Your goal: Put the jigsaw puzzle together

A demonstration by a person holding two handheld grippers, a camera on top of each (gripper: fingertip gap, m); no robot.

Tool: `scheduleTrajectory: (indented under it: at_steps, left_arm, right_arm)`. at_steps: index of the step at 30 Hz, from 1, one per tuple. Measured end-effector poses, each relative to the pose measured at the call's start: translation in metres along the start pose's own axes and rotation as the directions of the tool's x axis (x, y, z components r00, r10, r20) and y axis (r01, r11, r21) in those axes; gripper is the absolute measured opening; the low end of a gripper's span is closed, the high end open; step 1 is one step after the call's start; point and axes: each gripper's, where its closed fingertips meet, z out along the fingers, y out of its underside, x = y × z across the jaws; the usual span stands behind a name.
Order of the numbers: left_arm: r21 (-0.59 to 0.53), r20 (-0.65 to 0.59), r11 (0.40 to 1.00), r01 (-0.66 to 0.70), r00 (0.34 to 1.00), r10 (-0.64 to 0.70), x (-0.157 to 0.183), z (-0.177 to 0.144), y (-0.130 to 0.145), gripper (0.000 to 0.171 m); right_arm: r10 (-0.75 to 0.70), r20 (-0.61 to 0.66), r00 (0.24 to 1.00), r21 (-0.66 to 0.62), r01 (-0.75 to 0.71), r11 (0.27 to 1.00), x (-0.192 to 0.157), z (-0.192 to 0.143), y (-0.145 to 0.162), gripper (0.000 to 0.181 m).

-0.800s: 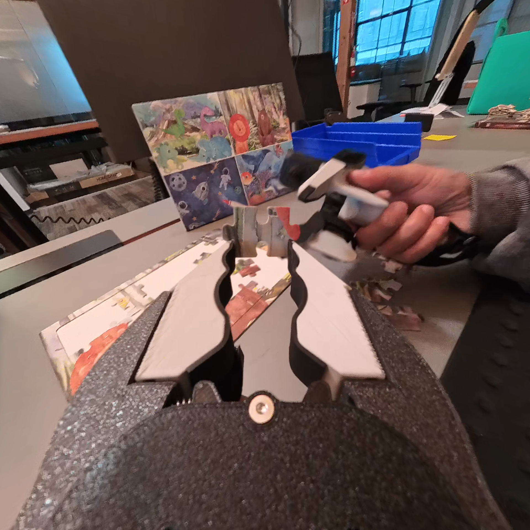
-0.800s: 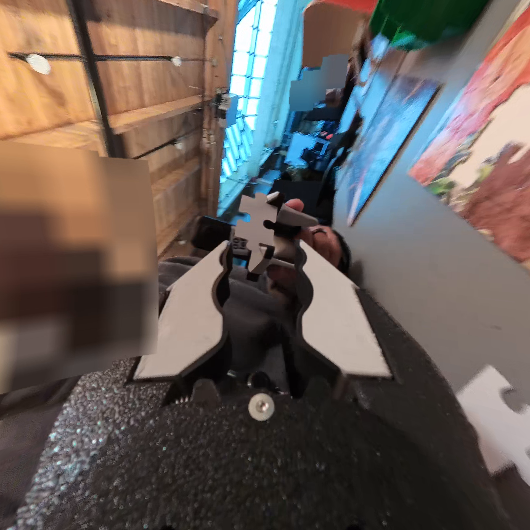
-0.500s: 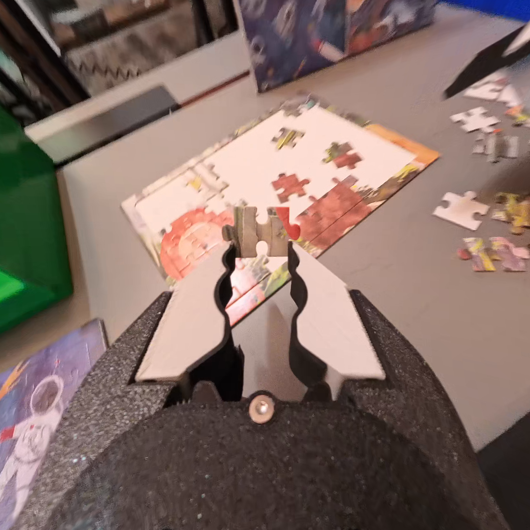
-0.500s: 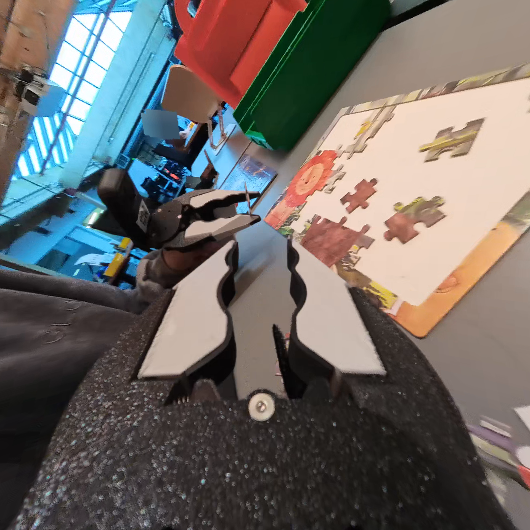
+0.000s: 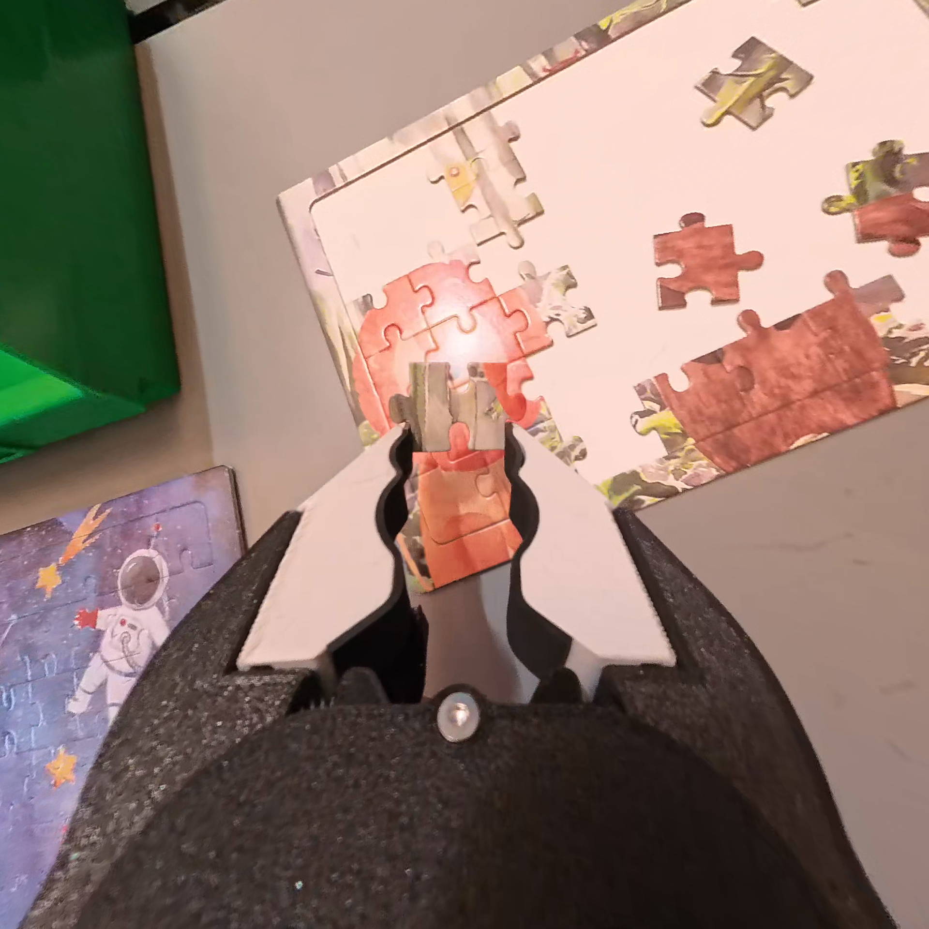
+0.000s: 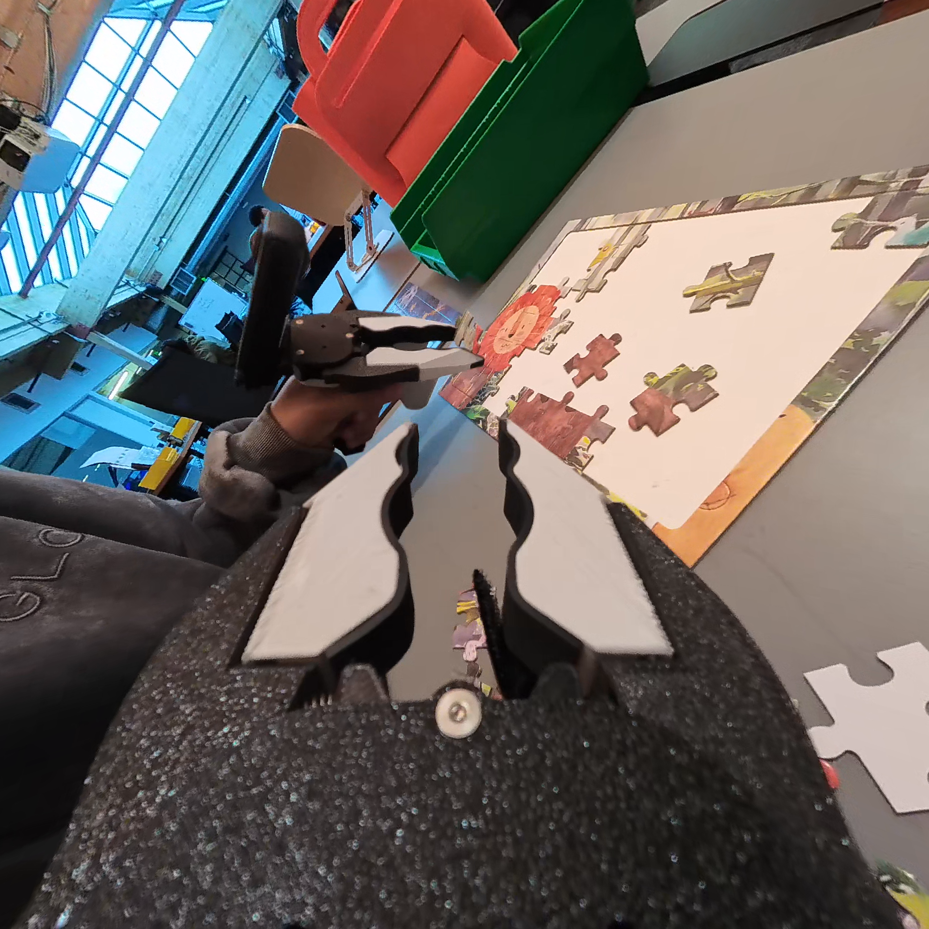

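My left gripper (image 5: 455,432) is shut on a grey-green and red puzzle piece (image 5: 452,407), held upright just above the orange lion section (image 5: 452,311) at the near left corner of the puzzle board (image 5: 603,201). The board holds an assembled brown cluster (image 5: 779,372) and several loose pieces, one brown (image 5: 704,266). In the right wrist view my right gripper (image 6: 457,432) is open and empty above the table, near the board's (image 6: 754,377) front edge. The left gripper (image 6: 452,347) shows there too, with the piece (image 6: 465,329) beside the lion (image 6: 518,324).
A green bin (image 5: 75,201) stands left of the board, with an orange bin (image 6: 392,85) behind it. A finished space puzzle (image 5: 100,603) lies at the near left. A white face-down piece (image 6: 885,719) and other loose pieces (image 6: 467,628) lie on the table by my right gripper. Spacing between my two grippers at the tips: around 20 centimetres.
My left gripper has swung down from mid-air to just over the lion corner, still holding the piece. My right gripper has drawn back from the piece and stands apart, open.
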Motion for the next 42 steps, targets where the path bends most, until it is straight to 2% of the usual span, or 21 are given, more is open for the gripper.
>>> scheduleTrajectory:
  at_steps: [8, 13, 17, 21, 34, 42]
  left_arm:
    - [0.007, 0.016, 1.0, -0.028, 0.999, 0.028, -0.004, -0.001, -0.003, 0.036]
    - [-0.011, -0.006, 1.0, -0.026, 1.0, 0.026, 0.003, -0.003, 0.005, 0.036]
    - [-0.013, -0.052, 0.996, 0.093, 0.994, -0.093, 0.01, -0.006, 0.006, 0.036]
    - [-0.01, -0.061, 0.987, 0.158, 0.985, -0.159, 0.01, -0.007, 0.005, 0.036]
    - [-0.033, -0.038, 0.985, 0.171, 0.984, -0.172, 0.007, 0.0, 0.014, 0.037]
    - [-0.017, -0.161, 0.974, 0.227, 0.96, -0.227, 0.017, 0.001, 0.012, 0.036]
  right_arm:
    - [-0.04, -0.047, 0.998, -0.021, 0.039, 0.999, 0.006, 0.001, 0.003, 0.031]
    - [-0.21, -0.182, 0.961, -0.059, 0.202, 0.978, 0.017, -0.001, 0.002, 0.03]
    - [-0.349, -0.21, 0.913, -0.135, 0.326, 0.936, 0.013, 0.006, 0.01, 0.026]
    - [-0.408, -0.199, 0.891, -0.187, 0.375, 0.908, 0.009, 0.011, 0.019, 0.025]
    - [-0.402, -0.219, 0.889, -0.196, 0.363, 0.911, 0.016, 0.009, 0.019, 0.025]
    - [-0.387, -0.218, 0.896, -0.196, 0.348, 0.917, 0.018, 0.008, 0.019, 0.025]
